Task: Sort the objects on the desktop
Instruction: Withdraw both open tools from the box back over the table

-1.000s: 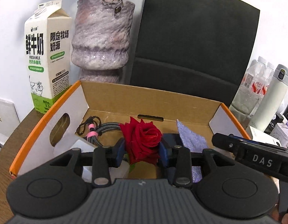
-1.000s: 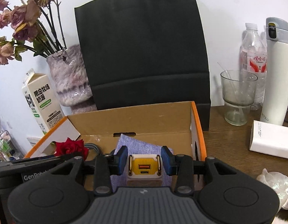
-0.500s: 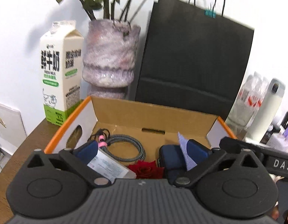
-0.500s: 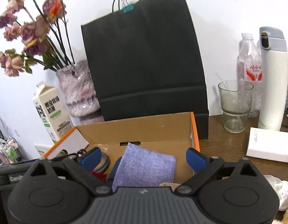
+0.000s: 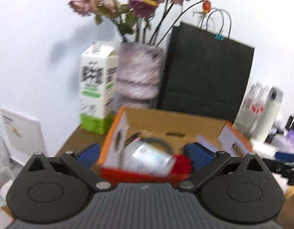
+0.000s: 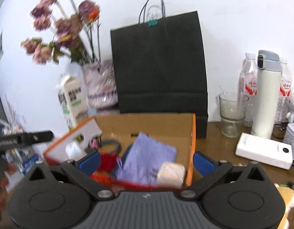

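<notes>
Holding one rose (image 6: 107, 159), one pouch (image 6: 147, 158), one cardboard box (image 6: 162, 123)

**Two matching black-and-blue handheld grippers**

Here's the left black plastic two-finger gripper (image 5: 143, 153): a ribbed dark-grey central housing, two round black discs either side, angular black linkage arms pinned with silver round screws, and royal-blue finger pads (image 5: 199, 152). The right black plastic two-finger gripper (image 6: 147, 160) is built the same, ribbed grey centre, silver pins, blue pads (image 6: 203, 162). A black bar with white lettering, too blurred to read, shows at the left edge of the right view.
</notes>
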Demonstrator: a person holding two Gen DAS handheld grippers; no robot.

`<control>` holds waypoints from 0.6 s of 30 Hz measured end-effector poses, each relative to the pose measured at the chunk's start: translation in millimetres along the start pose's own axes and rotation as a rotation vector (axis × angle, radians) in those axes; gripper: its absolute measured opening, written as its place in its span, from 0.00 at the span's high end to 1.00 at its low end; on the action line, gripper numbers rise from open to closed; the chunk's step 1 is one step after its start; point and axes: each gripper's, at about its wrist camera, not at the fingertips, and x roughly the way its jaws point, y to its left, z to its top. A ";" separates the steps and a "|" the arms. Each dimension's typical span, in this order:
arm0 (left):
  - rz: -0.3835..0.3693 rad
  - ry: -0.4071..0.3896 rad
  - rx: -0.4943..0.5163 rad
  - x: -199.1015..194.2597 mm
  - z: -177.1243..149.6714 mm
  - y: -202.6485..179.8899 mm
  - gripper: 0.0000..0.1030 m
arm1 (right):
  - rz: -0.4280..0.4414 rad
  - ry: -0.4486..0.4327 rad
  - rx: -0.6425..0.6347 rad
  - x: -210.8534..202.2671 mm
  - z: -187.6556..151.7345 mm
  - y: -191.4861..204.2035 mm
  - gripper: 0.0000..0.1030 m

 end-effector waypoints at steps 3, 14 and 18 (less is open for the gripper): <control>0.033 0.047 0.044 -7.6 -13.4 15.5 0.00 | -0.021 0.051 -0.051 -5.9 -15.3 1.0 0.00; -0.019 0.184 0.086 -19.7 -57.7 26.0 0.00 | -0.047 0.198 -0.074 -9.6 -60.3 -1.8 0.00; -0.045 0.223 0.098 -9.9 -68.7 14.1 0.00 | -0.042 0.228 -0.058 0.6 -68.2 -2.5 0.00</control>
